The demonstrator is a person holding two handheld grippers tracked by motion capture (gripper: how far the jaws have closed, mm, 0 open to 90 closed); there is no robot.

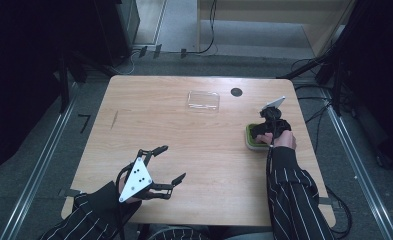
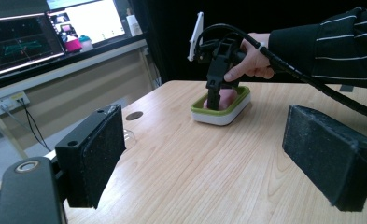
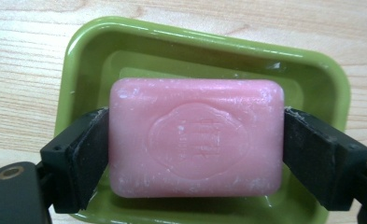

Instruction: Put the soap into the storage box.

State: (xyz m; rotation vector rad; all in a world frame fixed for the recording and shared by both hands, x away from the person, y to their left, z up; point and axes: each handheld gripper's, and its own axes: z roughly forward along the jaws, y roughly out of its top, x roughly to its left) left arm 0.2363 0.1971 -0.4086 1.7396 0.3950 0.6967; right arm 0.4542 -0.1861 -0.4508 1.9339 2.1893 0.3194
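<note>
A pink bar of soap (image 3: 195, 140) lies in a green soap dish (image 3: 195, 42) with a white base (image 2: 218, 116), at the right side of the wooden table (image 1: 199, 145). My right gripper (image 3: 195, 144) points down into the dish (image 1: 250, 142), and its two black pads touch the short ends of the bar, so it is shut on the soap. In the left gripper view the soap (image 2: 227, 99) shows pink behind the right gripper (image 2: 214, 100). My left gripper (image 1: 173, 162) hovers near the table's front left, jaws wide open with nothing between them (image 2: 204, 158).
A clear plastic lid (image 1: 203, 100) lies at the back middle of the table, with a black round cable port (image 1: 236, 92) to its right. Monitors (image 2: 22, 42) stand on a bench beyond the table. Dark stands flank both sides.
</note>
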